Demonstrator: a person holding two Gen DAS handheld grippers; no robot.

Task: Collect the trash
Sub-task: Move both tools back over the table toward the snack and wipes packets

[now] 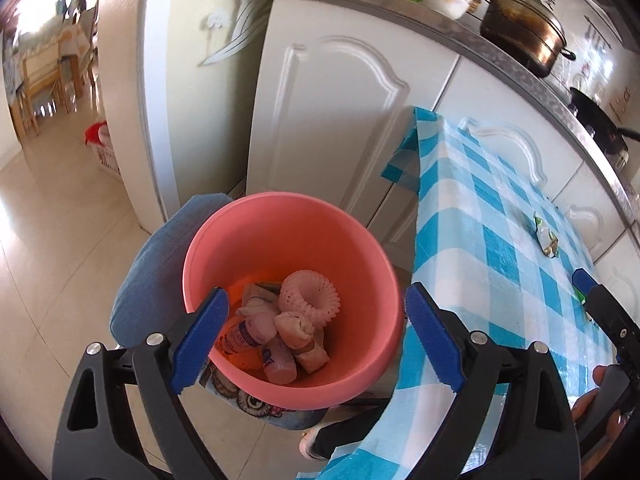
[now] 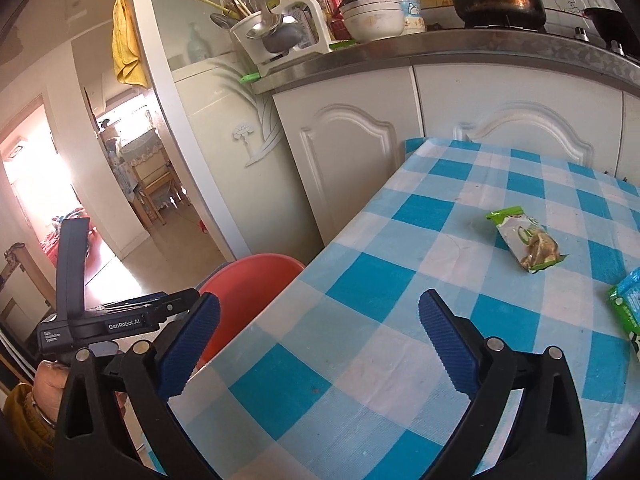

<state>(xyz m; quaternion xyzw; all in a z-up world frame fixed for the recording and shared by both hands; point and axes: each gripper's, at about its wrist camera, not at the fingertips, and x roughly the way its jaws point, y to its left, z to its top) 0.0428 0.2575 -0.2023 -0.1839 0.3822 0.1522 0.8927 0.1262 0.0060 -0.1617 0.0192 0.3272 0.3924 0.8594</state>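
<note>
The left gripper [image 1: 316, 340] hangs over the round pink plastic bin [image 1: 248, 232], tilted down into it, its blue fingers [image 1: 200, 336] spread wide and holding nothing. Within the bin lie a white foam fruit net [image 1: 310, 292], small pink plastic bottles [image 1: 278, 360] and crumpled tissue [image 1: 296, 330]. The bin stands just beside the left edge of the blue-and-white checked table [image 2: 360, 292]. The right gripper [image 2: 320, 344] hovers over the table's near corner, fingers [image 2: 448, 344] likewise wide apart and empty. A torn green-and-white snack wrapper [image 2: 526, 238] lies flat ahead and right of them, well apart. A green packet [image 2: 626, 304] sits at the right edge.
</note>
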